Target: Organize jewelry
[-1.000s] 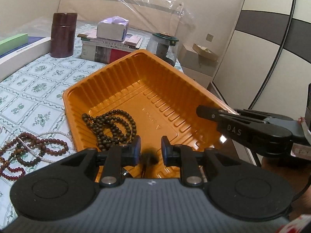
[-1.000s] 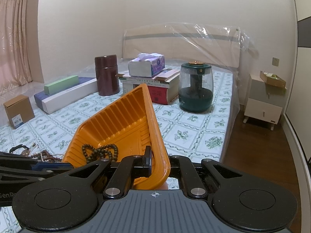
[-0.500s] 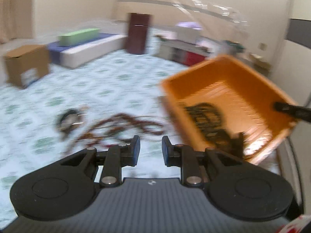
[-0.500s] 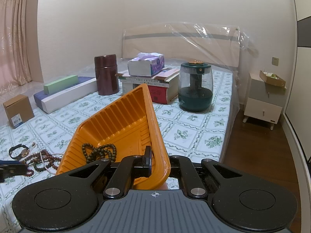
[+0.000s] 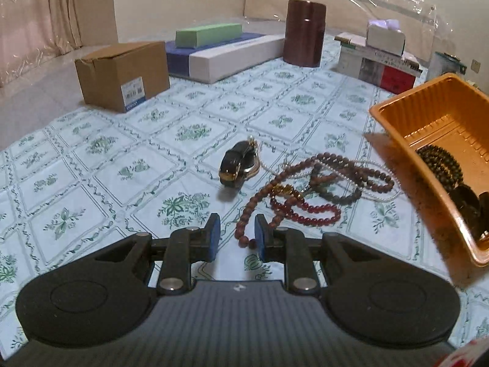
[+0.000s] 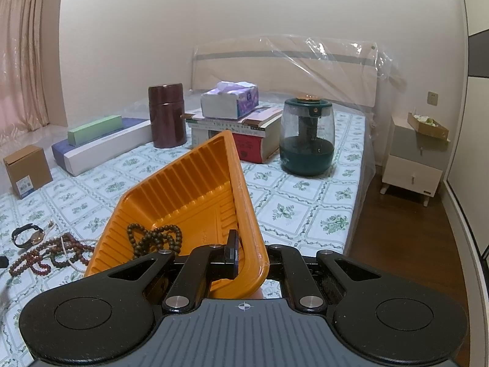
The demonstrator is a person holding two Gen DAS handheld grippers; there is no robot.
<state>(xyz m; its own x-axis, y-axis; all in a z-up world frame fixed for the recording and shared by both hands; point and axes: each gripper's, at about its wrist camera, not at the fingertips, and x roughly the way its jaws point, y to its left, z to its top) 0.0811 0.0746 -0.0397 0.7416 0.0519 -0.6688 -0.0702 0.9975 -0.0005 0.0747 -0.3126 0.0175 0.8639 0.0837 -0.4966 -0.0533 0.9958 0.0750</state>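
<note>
My right gripper point(image 6: 248, 260) is shut on the near rim of the orange plastic tray point(image 6: 189, 189) and holds it tilted above the bed. A dark bead strand point(image 6: 156, 238) lies inside the tray point(image 5: 428, 122). On the bedsheet to the tray's left lies a tangle of brown, red and pearl bead strands point(image 5: 318, 189), with a black-and-gold wristwatch point(image 5: 240, 165) beside it. My left gripper point(image 5: 237, 235) hovers low over the near end of the brown strand. Its jaws stand slightly apart and nothing is gripped.
A cardboard box point(image 5: 122, 73), long flat boxes point(image 5: 226, 49), a maroon canister point(image 5: 304, 36) and books under a tissue box point(image 5: 379, 58) line the far side. A green humidifier point(image 6: 307, 140) stands near the bed's right edge, with a nightstand point(image 6: 412, 159) beyond it.
My left gripper swung left, away from the tray, and dropped towards the bead tangle on the sheet. The right gripper kept still with the tray in its grip.
</note>
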